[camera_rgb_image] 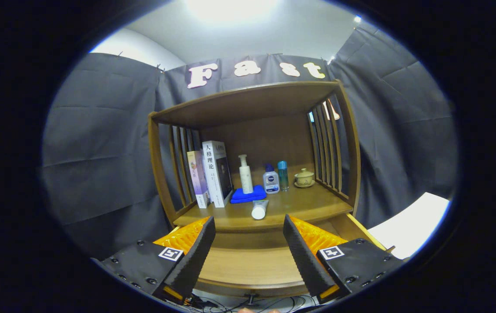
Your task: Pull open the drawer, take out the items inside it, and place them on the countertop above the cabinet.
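I held my gripper [249,234] spread wide, its 2 fingers well apart and pinching nothing. Between and below them lay the open drawer [252,265], pulled out toward me, its wooden bottom bare where I could see it. The drawer's right side wall [359,232] ran back toward the cabinet just beyond my right finger.

Just ahead of the fingertips sat the countertop [300,204] of the wooden cabinet, roofed by a shelf [248,102] and fenced by slatted sides. On it, nearest the front edge, a small white tube [259,210] lay on its side with its cap pointing toward me. Right behind the tube was a folded blue cloth [248,194], and a white pump bottle [245,174] stood upright at the cloth's back edge; I could not tell whether it rested on the cloth or just behind it. To the right of that stood a small white bottle with a blue cap [270,179], then a slim teal bottle [283,175] just beside it, then a lidded cup on a saucer [304,178] near the right slats. At the left, 2 books stood upright side by side, a pale purple one [197,178] against the left slats and a taller white one [216,173] next to it.

Beyond the cabinet's right side, a white surface [409,226] showed.
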Motion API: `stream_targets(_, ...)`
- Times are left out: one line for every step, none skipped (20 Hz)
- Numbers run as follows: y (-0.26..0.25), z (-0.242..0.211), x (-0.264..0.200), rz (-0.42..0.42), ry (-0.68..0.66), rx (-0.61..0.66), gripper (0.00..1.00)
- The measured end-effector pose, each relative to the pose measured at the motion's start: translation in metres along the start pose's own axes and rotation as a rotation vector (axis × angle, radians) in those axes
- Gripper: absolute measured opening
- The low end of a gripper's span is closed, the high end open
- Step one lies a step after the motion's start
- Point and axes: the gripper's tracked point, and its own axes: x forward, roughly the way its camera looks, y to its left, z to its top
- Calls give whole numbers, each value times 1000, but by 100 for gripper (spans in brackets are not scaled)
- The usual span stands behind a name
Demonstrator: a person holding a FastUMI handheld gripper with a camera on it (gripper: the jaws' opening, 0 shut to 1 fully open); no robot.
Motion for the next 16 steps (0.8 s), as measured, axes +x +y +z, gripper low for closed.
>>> stream_targets(3,-8,-5,1,1,4,98)
stream_targets(6,-18,-10,1,11,6,98)
stream_targets(7,-27,-14,-1,21,5,98)
stream_targets(8,-37,-18,-7,29,3,98)
stream_targets(8,-46,-22,-12,37,-1,98)
stream_targets(7,-57,-24,-18,43,-14,98)
stream_targets(6,-64,-27,-30,46,-30,98)
stream_targets(2,-72,-30,-42,46,-47,98)
stream_targets(1,-80,-32,-51,51,-54,98)
stream_targets(1,-92,-35,-49,57,-55,98)
stream_targets(3,-100,-39,-41,61,-54,98)
stream_targets(1,-108,-42,-41,72,-57,98)
stream_targets(-1,-117,-44,-48,82,-60,98)
stream_targets(-2,-124,-46,-53,87,-58,98)
stream_targets(-3,-131,-46,-55,90,-54,98)
stream_targets(-3,-138,-46,-58,95,-46,98)
